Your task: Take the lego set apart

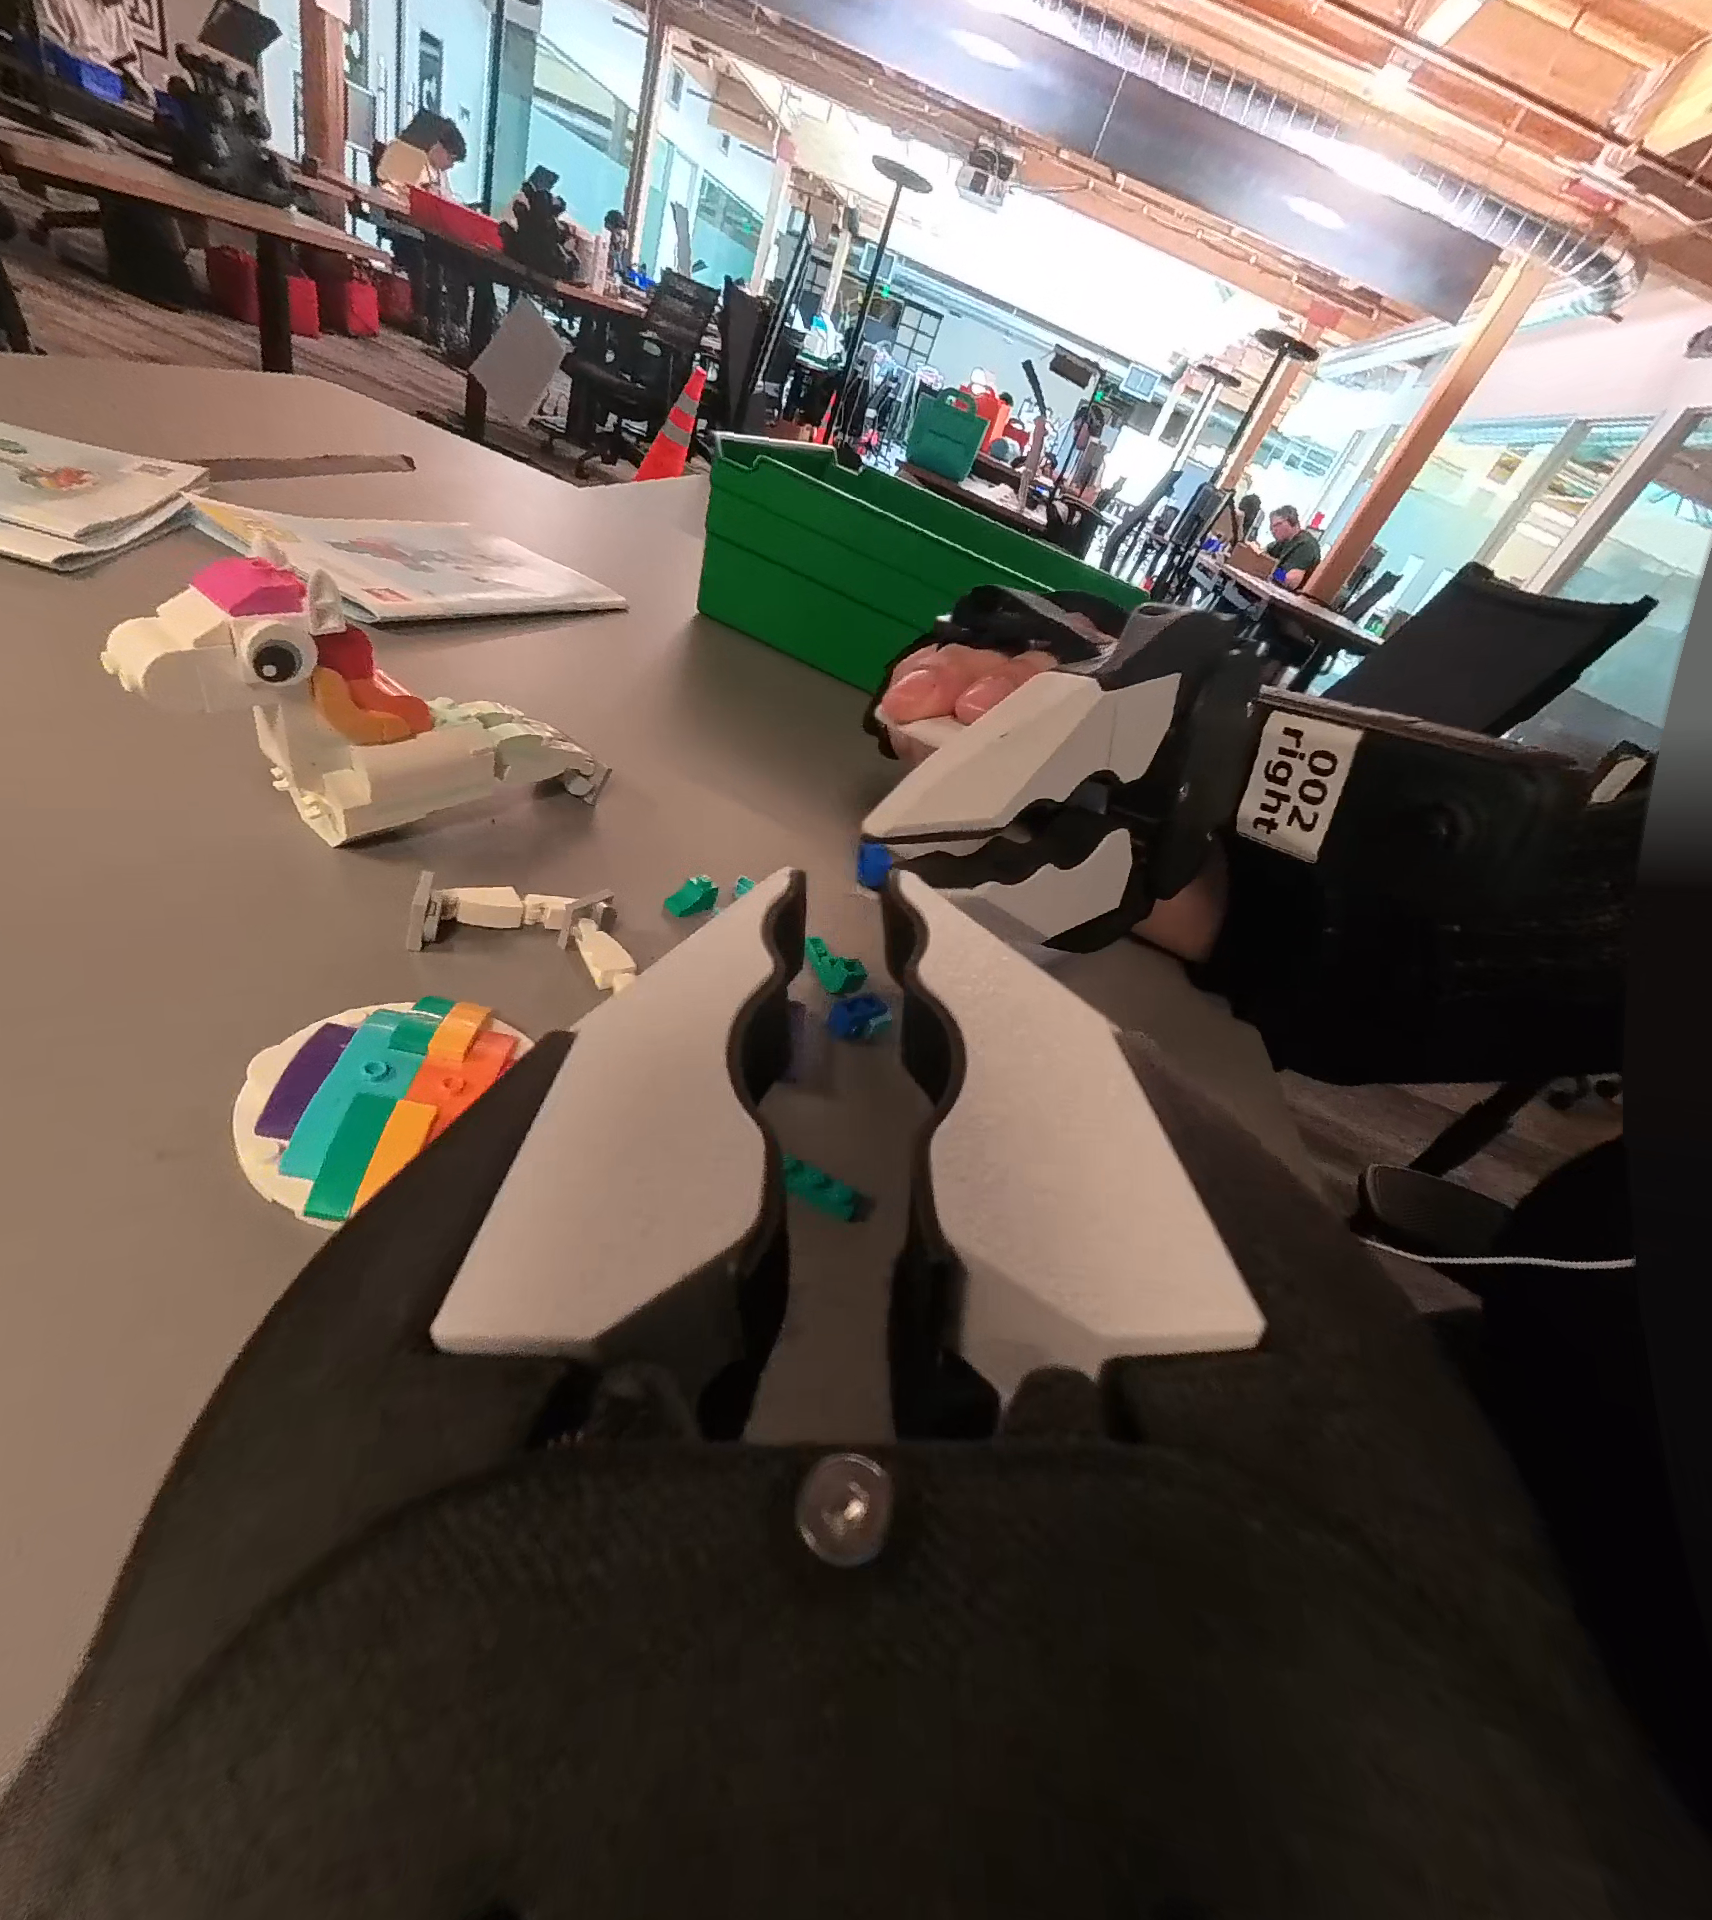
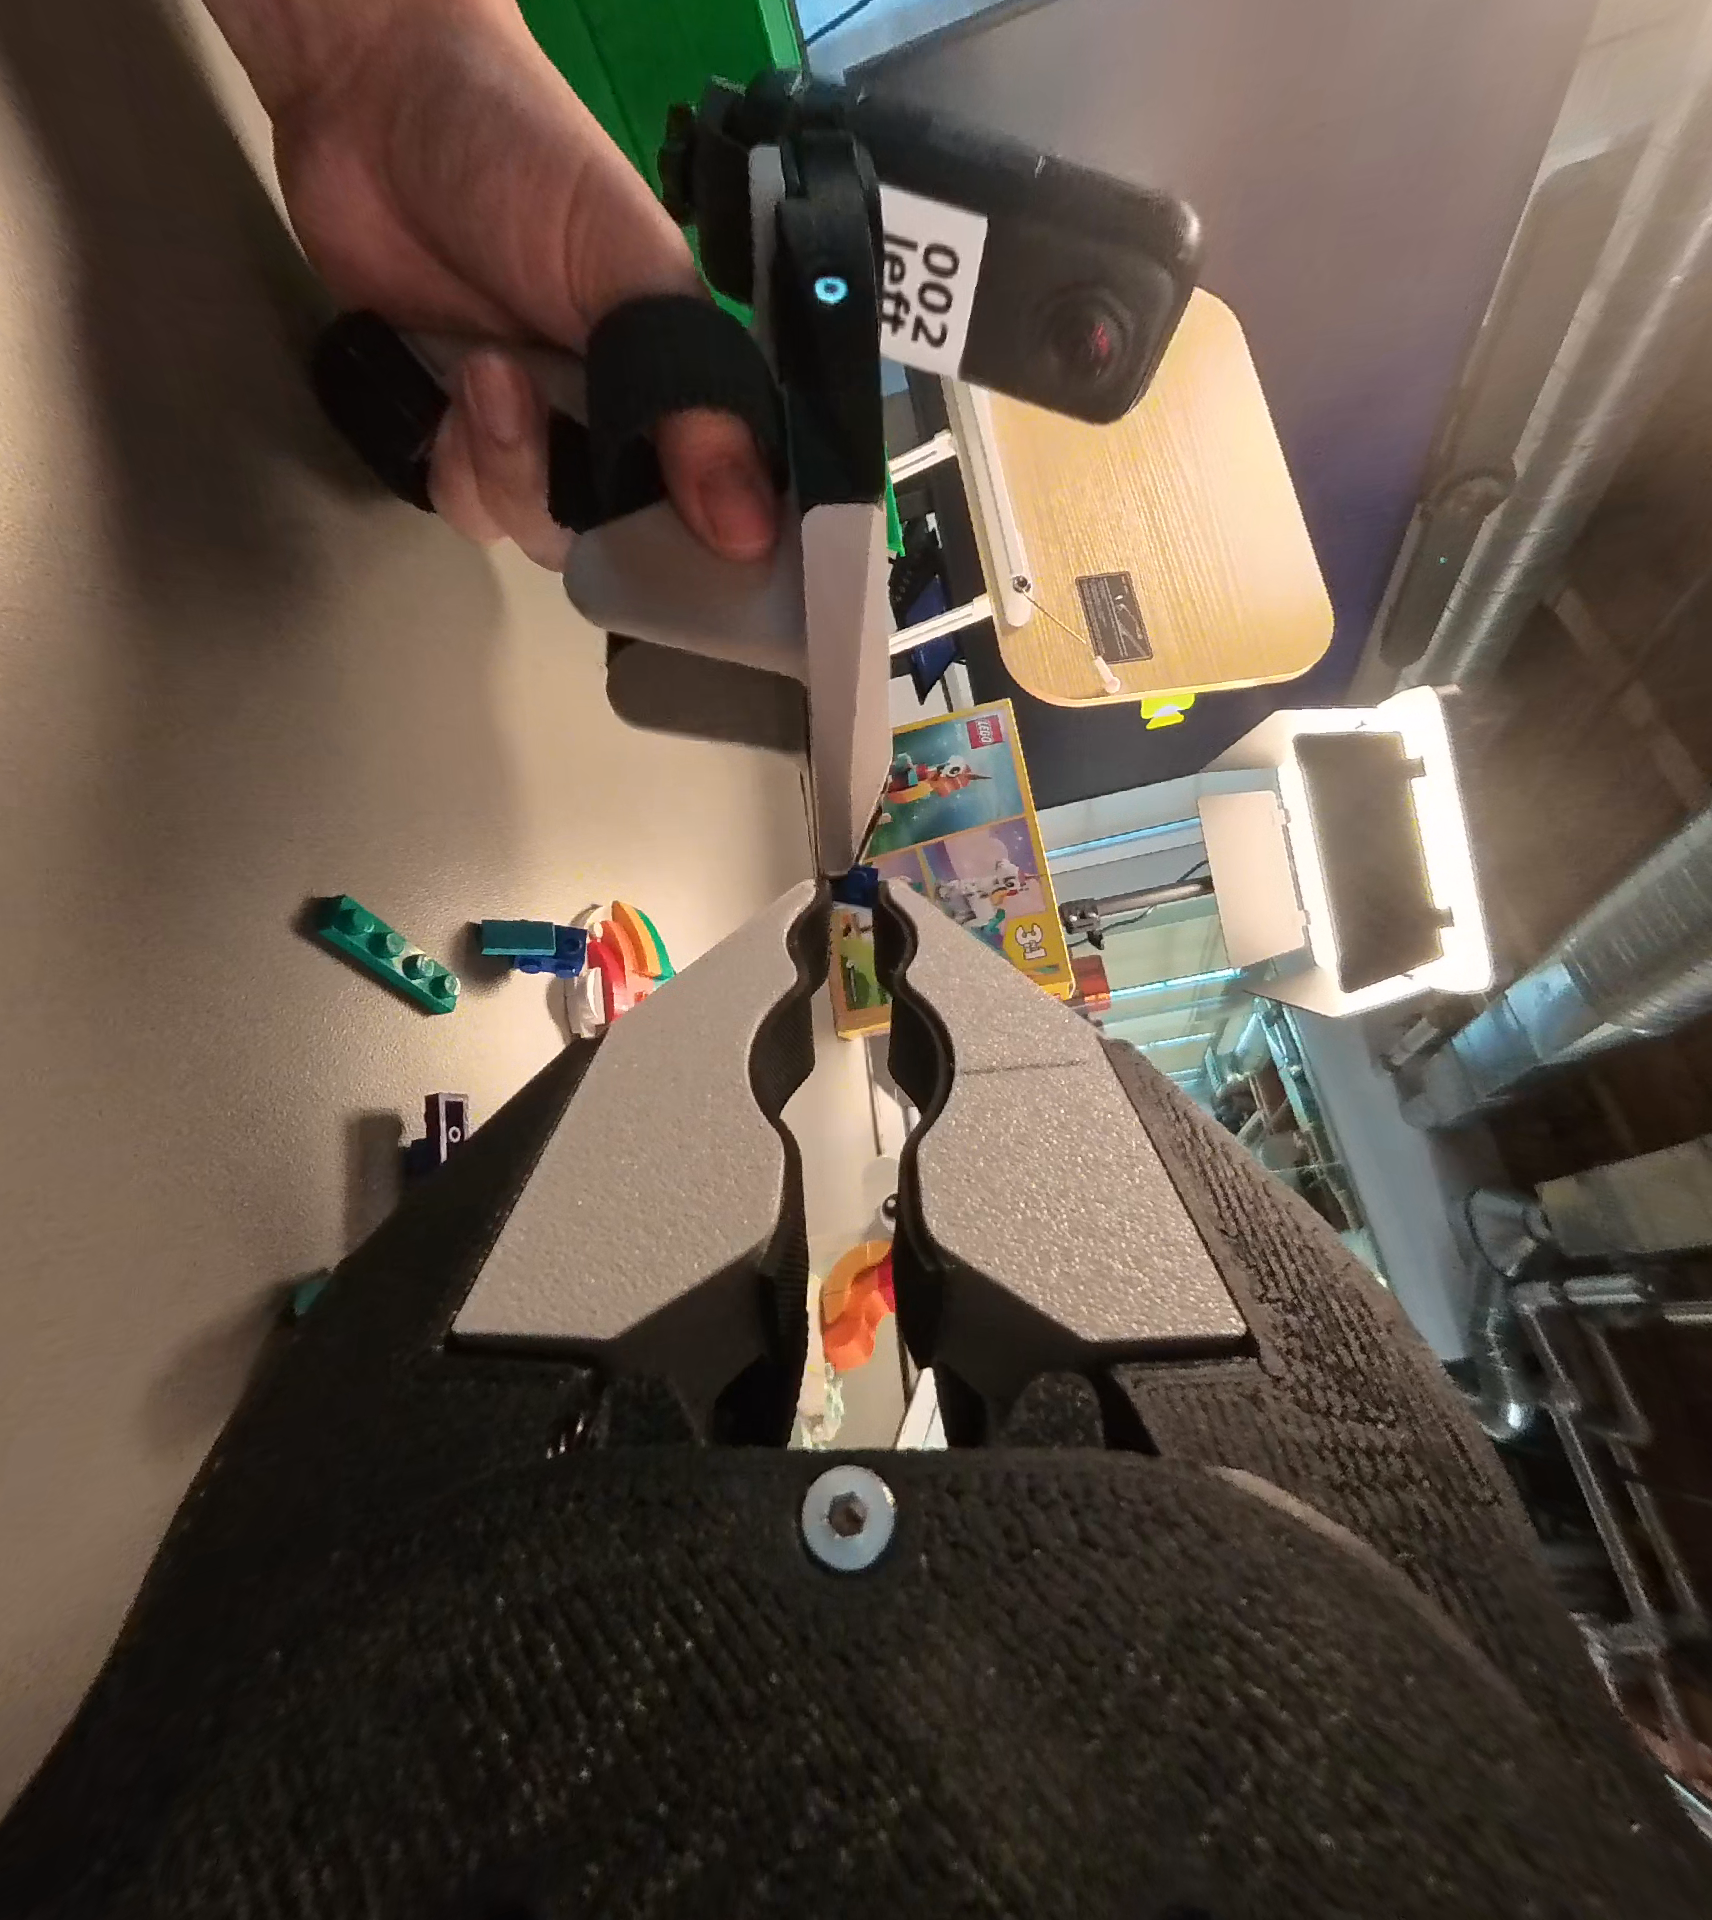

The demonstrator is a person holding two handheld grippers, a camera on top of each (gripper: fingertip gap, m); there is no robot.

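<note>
My right gripper [image 2: 852, 900] is shut on a small blue brick [image 2: 854, 886]. In the left wrist view it [image 1: 879, 837] comes in from the right, holding the brick [image 1: 871, 862] just above the table. My left gripper [image 1: 847, 883] is open by a narrow gap with nothing between its jaws; the brick sits just past its right fingertip. In the right wrist view it [image 2: 834, 858] meets the brick from above. A white unicorn body [image 1: 312, 707] with a rainbow mane stands at the left. A round white base with rainbow pieces [image 1: 384, 1101] lies near my left gripper.
Loose white leg parts [image 1: 519, 914], green pieces [image 1: 836, 961], a blue piece [image 1: 857, 1016] and a green plate [image 2: 384, 951] lie on the grey table [image 1: 104, 987]. A green bin [image 1: 862, 561] and booklets [image 1: 436, 561] sit farther back. A lego box [image 2: 966, 862] stands behind.
</note>
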